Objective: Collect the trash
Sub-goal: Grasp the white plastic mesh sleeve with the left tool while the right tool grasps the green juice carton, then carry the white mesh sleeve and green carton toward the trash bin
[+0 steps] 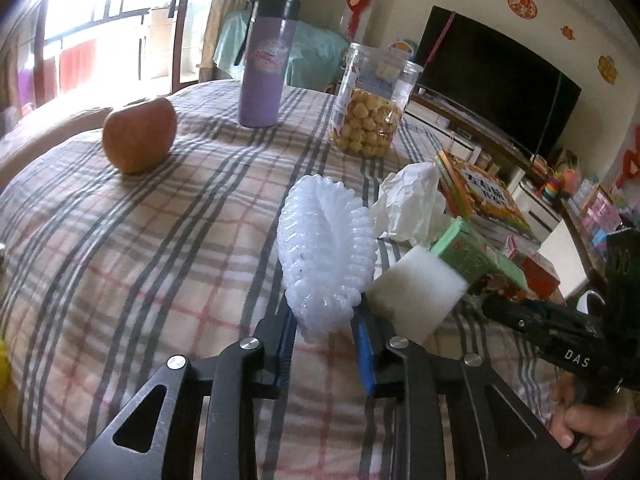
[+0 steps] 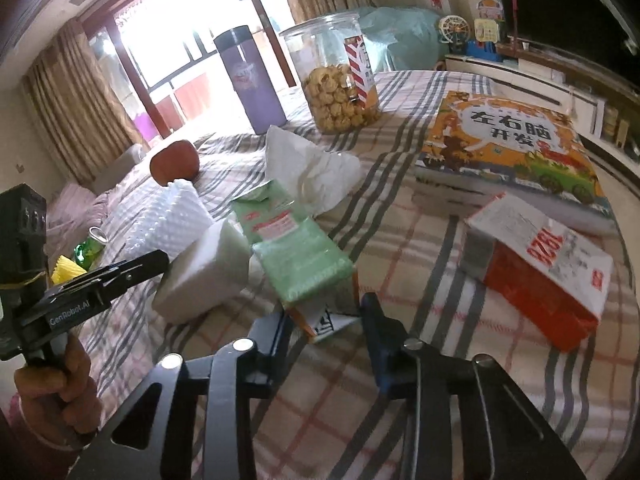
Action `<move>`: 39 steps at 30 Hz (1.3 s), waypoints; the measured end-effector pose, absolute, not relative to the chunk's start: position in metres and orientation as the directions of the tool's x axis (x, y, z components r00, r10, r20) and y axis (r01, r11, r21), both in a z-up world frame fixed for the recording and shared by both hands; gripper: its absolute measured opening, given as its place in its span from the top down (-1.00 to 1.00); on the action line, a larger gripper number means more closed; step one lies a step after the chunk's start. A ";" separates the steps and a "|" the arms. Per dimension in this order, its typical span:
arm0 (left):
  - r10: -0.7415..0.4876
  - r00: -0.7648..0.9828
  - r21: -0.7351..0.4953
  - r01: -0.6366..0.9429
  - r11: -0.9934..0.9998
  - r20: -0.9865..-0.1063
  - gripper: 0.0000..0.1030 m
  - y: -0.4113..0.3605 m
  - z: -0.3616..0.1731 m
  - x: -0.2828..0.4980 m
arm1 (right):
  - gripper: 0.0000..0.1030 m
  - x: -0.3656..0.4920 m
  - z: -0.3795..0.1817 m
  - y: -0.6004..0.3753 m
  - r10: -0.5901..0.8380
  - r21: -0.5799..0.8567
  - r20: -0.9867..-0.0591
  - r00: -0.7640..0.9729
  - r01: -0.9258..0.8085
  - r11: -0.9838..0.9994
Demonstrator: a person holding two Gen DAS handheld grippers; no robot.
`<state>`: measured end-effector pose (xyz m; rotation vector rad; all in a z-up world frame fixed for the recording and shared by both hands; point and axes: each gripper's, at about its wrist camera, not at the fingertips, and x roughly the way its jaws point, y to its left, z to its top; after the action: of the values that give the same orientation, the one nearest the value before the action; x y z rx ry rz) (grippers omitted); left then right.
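My left gripper [image 1: 324, 316] is shut on a white foam fruit net [image 1: 326, 248], whose lower end is squeezed between the blue pads. In the right wrist view the same net [image 2: 176, 216] lies beside a white foam block [image 2: 208, 268]. My right gripper [image 2: 326, 314] is shut on the near end of a flattened green drink carton [image 2: 300, 252]. That carton [image 1: 476, 256] lies just right of the foam block [image 1: 416, 300] in the left wrist view. A crumpled white tissue [image 2: 308, 168] rests behind the carton.
On the checked tablecloth [image 1: 160, 240] stand an apple [image 1: 140, 140], a purple flask [image 1: 264, 64] and a clear snack jar [image 1: 372, 100]. An orange book [image 2: 508, 144] and a red-and-white box [image 2: 540, 268] lie to the right. A green can [image 2: 90, 246] sits at the left edge.
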<state>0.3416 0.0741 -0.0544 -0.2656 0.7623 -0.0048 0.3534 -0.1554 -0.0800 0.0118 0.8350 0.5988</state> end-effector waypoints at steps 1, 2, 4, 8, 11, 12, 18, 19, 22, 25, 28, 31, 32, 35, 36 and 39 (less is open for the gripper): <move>-0.099 0.726 -0.241 -0.095 0.966 -0.680 0.53 0.075 -0.054 0.337 | 0.34 0.350 -0.080 -0.157 0.507 0.243 -0.691 0.515 -0.495 0.834; -0.098 0.727 -0.243 -0.097 0.965 -0.680 0.53 0.077 -0.054 0.331 | 0.34 0.346 -0.079 -0.159 0.512 0.250 -0.690 0.512 -0.495 0.832; -0.101 0.726 -0.253 -0.104 0.962 -0.681 0.55 0.081 -0.055 0.320 | 0.34 0.337 -0.077 -0.162 0.521 0.261 -0.689 0.504 -0.498 0.827; -0.114 0.719 -0.276 -0.112 0.955 -0.686 0.56 0.086 -0.058 0.301 | 0.25 0.319 -0.078 -0.164 0.532 0.271 -0.697 0.482 -0.509 0.817; -0.124 0.714 -0.285 -0.109 0.952 -0.689 0.56 0.085 -0.060 0.291 | -0.24 0.312 -0.078 -0.160 0.501 0.224 -0.703 0.505 -0.511 0.830; -0.129 0.712 -0.288 -0.106 0.952 -0.691 0.56 0.084 -0.060 0.289 | -0.34 0.311 -0.077 -0.158 0.487 0.205 -0.703 0.518 -0.508 0.837; -0.164 0.704 -0.300 -0.072 0.951 -0.691 0.56 0.077 -0.056 0.274 | -0.48 0.324 -0.073 -0.149 0.464 0.173 -0.692 0.553 -0.498 0.850; -0.170 0.704 -0.300 -0.064 0.952 -0.690 0.56 0.075 -0.055 0.271 | -0.47 0.326 -0.073 -0.146 0.457 0.163 -0.689 0.562 -0.494 0.854; -0.193 0.700 -0.308 -0.040 0.951 -0.688 0.57 0.068 -0.052 0.264 | -0.23 0.329 -0.073 -0.141 0.441 0.142 -0.689 0.574 -0.490 0.860; -0.214 0.693 -0.309 -0.013 0.951 -0.688 0.57 0.058 -0.051 0.260 | 0.36 0.328 -0.076 -0.139 0.423 0.132 -0.709 0.564 -0.483 0.866; -0.245 0.687 -0.314 0.025 0.949 -0.685 0.57 0.044 -0.049 0.256 | 0.36 0.317 -0.074 -0.148 0.428 0.154 -0.700 0.572 -0.464 0.872; -0.275 0.681 -0.317 0.065 0.946 -0.679 0.59 0.029 -0.046 0.251 | 0.36 0.302 -0.067 -0.163 0.436 0.181 -0.683 0.586 -0.443 0.878; -0.285 0.679 -0.317 0.080 0.945 -0.677 0.59 0.023 -0.045 0.250 | 0.36 0.295 -0.064 -0.170 0.438 0.189 -0.675 0.593 -0.436 0.880; -0.309 0.674 -0.313 0.121 0.942 -0.671 0.61 0.008 -0.042 0.247 | 0.36 0.276 -0.057 -0.188 0.446 0.215 -0.658 0.607 -0.416 0.884; -0.319 0.671 -0.312 0.136 0.940 -0.669 0.61 0.003 -0.041 0.246 | 0.36 0.269 -0.056 -0.195 0.446 0.225 -0.654 0.611 -0.406 0.886; -0.349 0.660 -0.312 0.179 0.933 -0.665 0.63 -0.012 -0.040 0.245 | 0.36 0.252 -0.054 -0.212 0.445 0.247 -0.643 0.623 -0.380 0.891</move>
<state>0.2446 -0.0119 -0.0402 -0.2275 0.7965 -0.3014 0.2524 -0.2124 -0.0536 0.0899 0.7629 0.4743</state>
